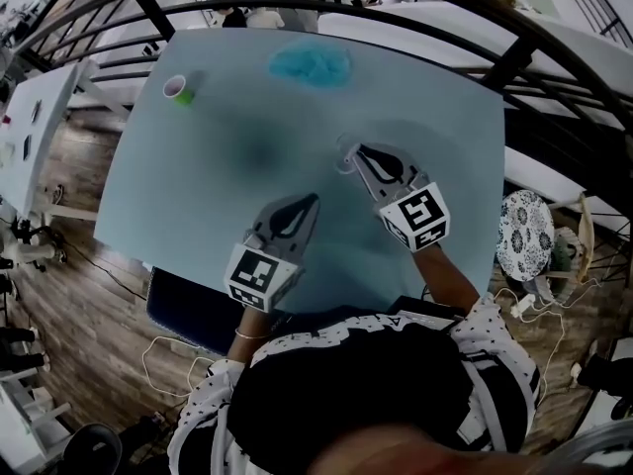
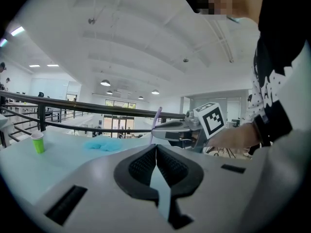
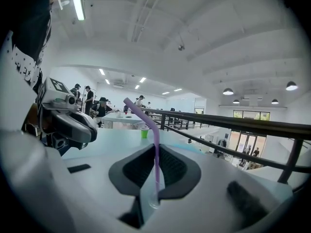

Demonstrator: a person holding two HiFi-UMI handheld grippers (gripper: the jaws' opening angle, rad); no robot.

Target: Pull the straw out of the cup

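Observation:
A purple bendy straw stands upright between the pads of my right gripper, which is shut on it. Its lower end sits in a clear plastic cup seen just below the jaws. From the head view, the right gripper is over the middle right of the table with the faint clear cup at its tip. My left gripper hovers a little nearer and to the left, its jaws shut on nothing. Ahead of it the left gripper view shows the straw and the right gripper.
The light blue table carries a green paper cup at its far left and a crumpled blue cloth at the far middle. A black railing runs behind and to the right. A patterned stool stands off the right edge.

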